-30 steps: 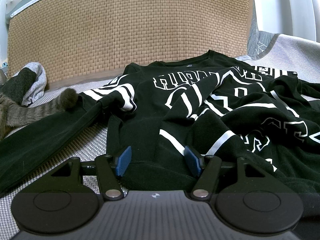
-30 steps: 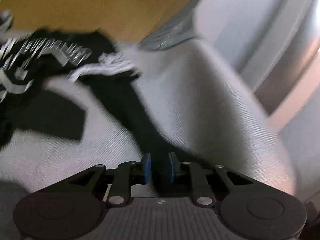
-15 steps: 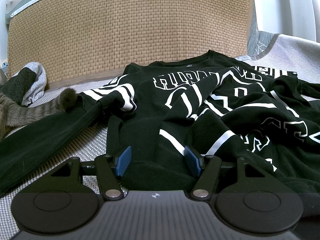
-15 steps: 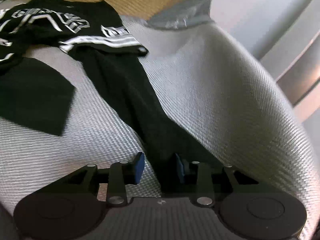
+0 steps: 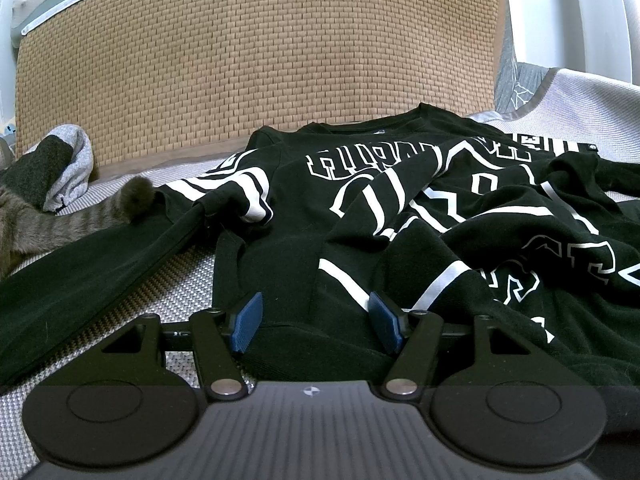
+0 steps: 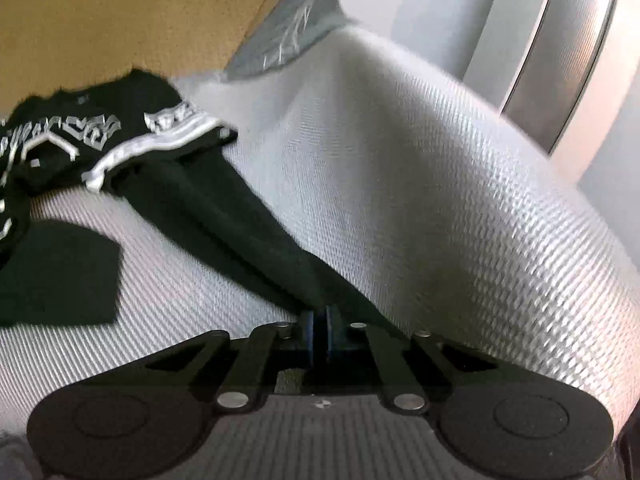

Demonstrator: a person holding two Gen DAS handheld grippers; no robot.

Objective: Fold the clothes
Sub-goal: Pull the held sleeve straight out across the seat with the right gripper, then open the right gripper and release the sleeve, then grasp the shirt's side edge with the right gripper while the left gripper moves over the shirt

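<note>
A woven grey mat (image 5: 188, 280) covers the bed before a rattan headboard (image 5: 256, 64). The black sweatshirt (image 5: 360, 208) lies rumpled across it. The left gripper (image 5: 316, 318) rests at its hem, jaws open around the edge without pressing. The right gripper (image 6: 319, 330) has just closed on the sleeve (image 6: 224, 224), probably to draw it straight.

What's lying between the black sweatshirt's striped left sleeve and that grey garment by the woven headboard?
In the left wrist view, a cat's striped tail with a dark tip lies on the grey mat, between the sweatshirt and the grey garment.
</note>
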